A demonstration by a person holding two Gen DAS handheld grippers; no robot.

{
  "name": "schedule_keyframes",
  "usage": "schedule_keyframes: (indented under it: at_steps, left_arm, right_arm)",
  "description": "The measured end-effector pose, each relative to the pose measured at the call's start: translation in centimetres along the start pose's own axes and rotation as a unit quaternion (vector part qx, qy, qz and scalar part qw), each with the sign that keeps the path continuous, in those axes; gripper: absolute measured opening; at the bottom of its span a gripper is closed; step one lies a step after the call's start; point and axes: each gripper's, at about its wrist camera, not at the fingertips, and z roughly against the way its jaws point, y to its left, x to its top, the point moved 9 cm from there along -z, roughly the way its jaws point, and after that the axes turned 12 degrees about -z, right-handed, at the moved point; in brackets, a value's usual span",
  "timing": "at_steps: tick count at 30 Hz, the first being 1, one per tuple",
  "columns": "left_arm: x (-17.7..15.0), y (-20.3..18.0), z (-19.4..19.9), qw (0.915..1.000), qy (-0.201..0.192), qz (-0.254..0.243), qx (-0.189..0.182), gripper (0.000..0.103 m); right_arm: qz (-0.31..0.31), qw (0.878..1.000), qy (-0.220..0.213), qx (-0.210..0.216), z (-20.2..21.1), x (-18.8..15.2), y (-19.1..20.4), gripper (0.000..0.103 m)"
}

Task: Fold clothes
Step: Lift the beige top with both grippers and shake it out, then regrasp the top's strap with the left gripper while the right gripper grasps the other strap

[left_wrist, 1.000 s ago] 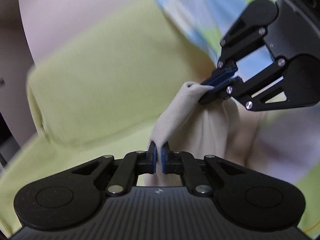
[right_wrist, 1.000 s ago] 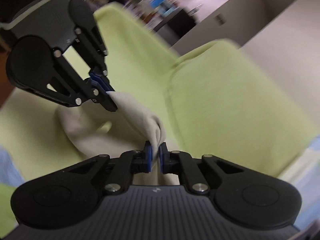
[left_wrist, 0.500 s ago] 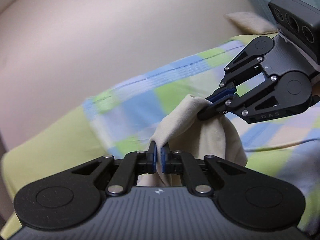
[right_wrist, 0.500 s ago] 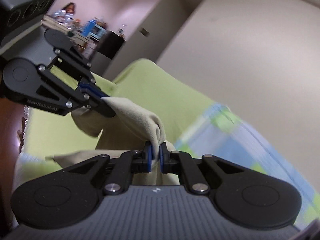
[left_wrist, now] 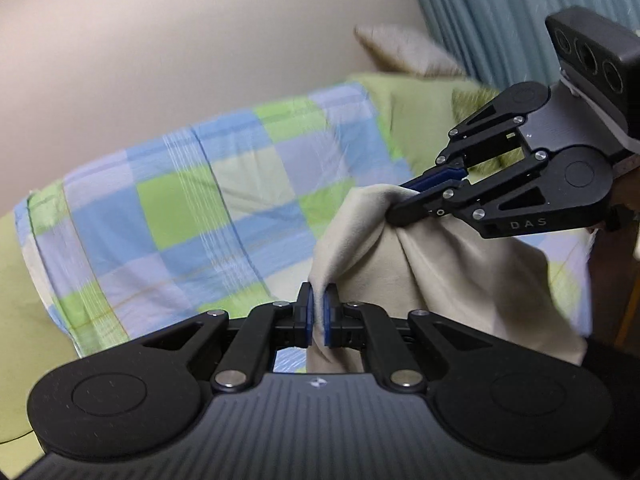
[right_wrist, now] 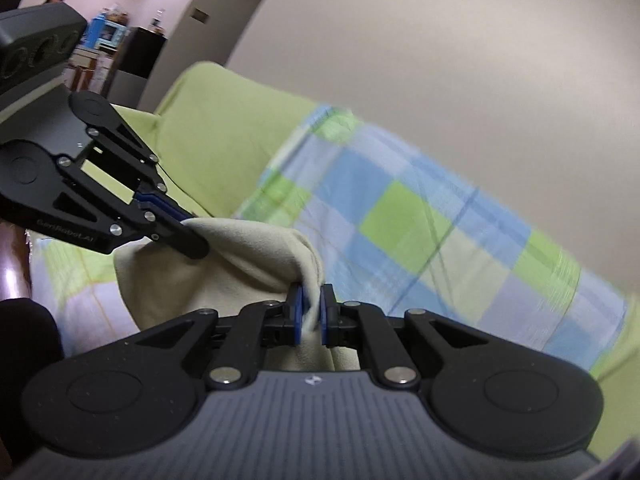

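Both the left gripper (left_wrist: 317, 312) and right gripper (right_wrist: 310, 312) stayed clamped on the beige cloth (left_wrist: 440, 264) (raised higher), checked blanket (left_wrist: 192, 216) now behind.

Hidden: lower part of the beige garment (left_wrist: 448, 280) drops behind the left hand-held gripper (left_wrist: 317, 314) body | Cut off: checked blanket (right_wrist: 420, 232) runs past the frame edge right of the right hand-held gripper (right_wrist: 310, 310) | Blurred: shelf clutter (right_wrist: 108, 34) far beyond the left hand-held gripper, items unreadable
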Motion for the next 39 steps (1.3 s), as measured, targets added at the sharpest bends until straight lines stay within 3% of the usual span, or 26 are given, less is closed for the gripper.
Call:
schedule_keyframes:
  at_steps: [2, 5, 8, 9, 12, 13, 15, 17, 19, 22, 26, 28, 32, 33, 34, 36, 39]
  left_arm:
    - [-1.6, 2.3, -4.9, 0.9995, 0.027, 0.018, -0.004, 0.003]
    - [-5.2, 3.8, -9.1, 0.9960, 0.081, 0.036, 0.009, 0.006]
    - [-8.8, 5.2, -10.2, 0.9926, 0.109, 0.045, 0.029, 0.009]
    - [-9.4, 5.3, -9.9, 0.9925, 0.110, 0.042, 0.032, 0.014]
    - [-10.0, 5.3, -9.0, 0.9928, 0.111, 0.027, 0.036, 0.044]
    - [-10.3, 4.9, -8.2, 0.9932, 0.109, 0.020, 0.035, 0.044]
    - [-9.8, 3.6, -6.6, 0.9948, 0.099, 0.020, 0.016, 0.045]
    - [-8.7, 1.0, -4.5, 0.9967, 0.072, 0.023, -0.028, 0.049]
    - [-7.9, -2.0, -2.3, 0.9960, 0.053, 0.025, -0.068, 0.061]
    - [-7.6, -6.8, -1.4, 0.9912, 0.046, 0.012, -0.124, 0.061]
    - [-8.0, -9.8, -3.3, 0.9898, 0.060, -0.008, -0.129, 0.061]
    - [-8.5, -9.7, -4.9, 0.9918, 0.083, -0.015, -0.096, 0.061]
    - [-8.8, -8.3, -6.6, 0.9919, 0.086, 0.018, -0.091, 0.058]
    - [-9.1, -8.1, -7.0, 0.9921, 0.088, 0.012, -0.089, 0.053]
    - [-9.1, -8.0, -7.2, 0.9922, 0.087, 0.007, -0.089, 0.038]
    - [-9.0, -8.0, -7.1, 0.9929, 0.080, -0.002, -0.088, 0.012]
    - [-8.9, -7.3, -6.8, 0.9937, 0.072, 0.007, -0.086, 0.005]
  right_arm:
    - [-0.013, 1.000, 0.019, 0.001, -2.8, -1.3, -1.5, 0.006]
    - [-0.046, 0.998, 0.048, -0.002, -6.9, -4.2, -3.7, 0.011]
    - [-0.104, 0.993, 0.044, -0.020, -6.8, -5.9, -6.2, 0.011]
    - [-0.124, 0.991, 0.043, -0.023, -6.0, -6.9, -6.8, 0.011]
    - [-0.154, 0.986, 0.056, -0.022, -3.8, -10.2, -7.1, 0.012]
    - [-0.153, 0.986, 0.067, -0.018, -3.3, -11.4, -6.7, 0.013]
    - [-0.143, 0.986, 0.090, -0.010, -1.7, -14.0, -5.5, 0.013]
    - [-0.104, 0.989, 0.104, 0.000, 0.8, -15.7, -3.3, 0.015]
    - [-0.059, 0.992, 0.108, 0.011, 2.0, -16.3, -2.0, 0.031]
    - [0.039, 0.993, 0.114, 0.013, 1.9, -16.8, 0.3, 0.039]
    - [0.144, 0.982, 0.125, 0.014, 0.4, -17.3, 2.0, 0.040]
    - [0.181, 0.976, 0.124, 0.010, -0.4, -17.5, 2.6, 0.040]
    - [0.242, 0.964, 0.110, -0.011, -1.4, -17.5, 3.5, 0.050]
    - [0.251, 0.962, 0.104, -0.018, -1.5, -17.3, 3.6, 0.060]
    - [0.260, 0.960, 0.097, -0.025, -1.6, -17.2, 3.7, 0.070]
    - [0.285, 0.954, 0.084, -0.031, -1.5, -17.2, 4.1, 0.072]
    - [0.310, 0.947, 0.076, -0.030, -1.9, -17.2, 4.4, 0.072]
